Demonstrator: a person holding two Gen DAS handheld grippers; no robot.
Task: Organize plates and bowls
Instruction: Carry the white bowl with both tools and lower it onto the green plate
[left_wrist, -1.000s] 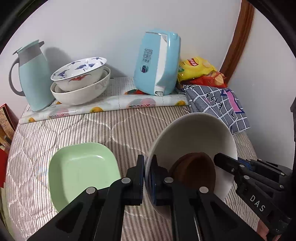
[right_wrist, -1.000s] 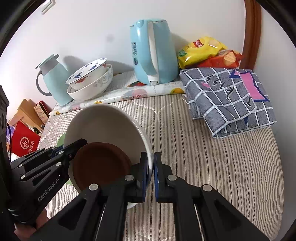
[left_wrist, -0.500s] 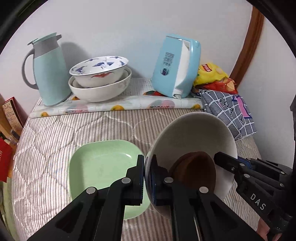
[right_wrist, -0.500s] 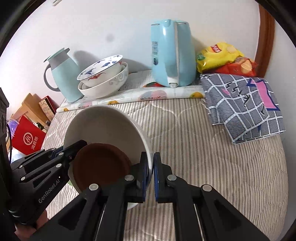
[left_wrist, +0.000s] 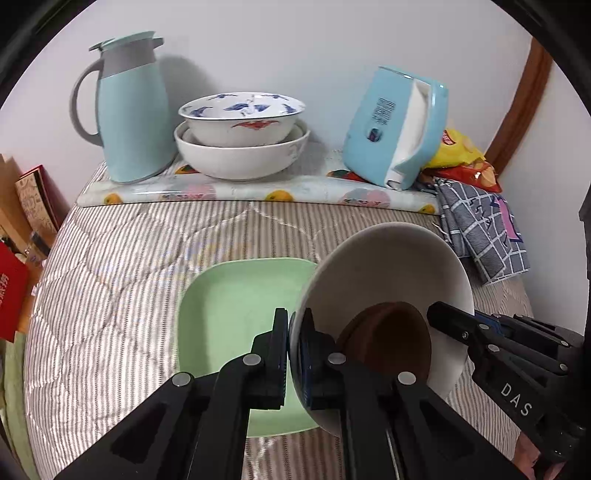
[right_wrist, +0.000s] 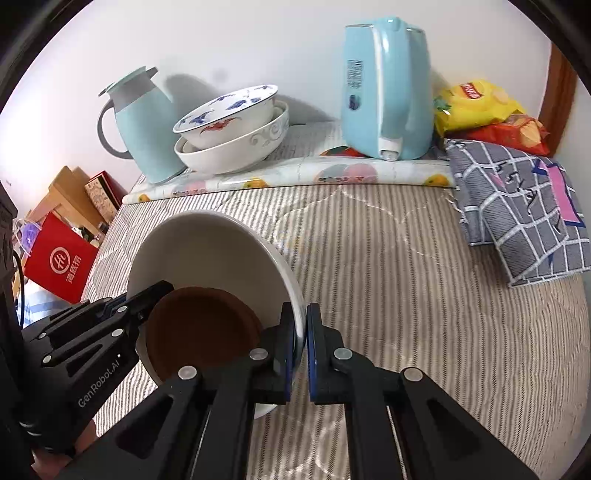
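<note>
Left wrist view: left gripper (left_wrist: 291, 354) clamped on white bowl (left_wrist: 391, 266) rim, partly over green plate (left_wrist: 236, 310); brown dish (left_wrist: 388, 343) inside.
Right wrist view: right gripper (right_wrist: 300, 347) pinching the bowl's opposite rim, left-near on striped quilt (right_wrist: 424, 295).

A large white ceramic bowl (left_wrist: 391, 269) hangs tilted above the striped quilted bed, its rim pinched on two opposite sides, with a small brown round dish (left_wrist: 388, 339) lying inside against its lower wall. Beneath its left edge a pale green square plastic plate (left_wrist: 229, 310) lies flat on the quilt. At the wall, a blue-patterned white bowl (left_wrist: 242, 118) sits nested in a wider white bowl (left_wrist: 240, 157).
</note>
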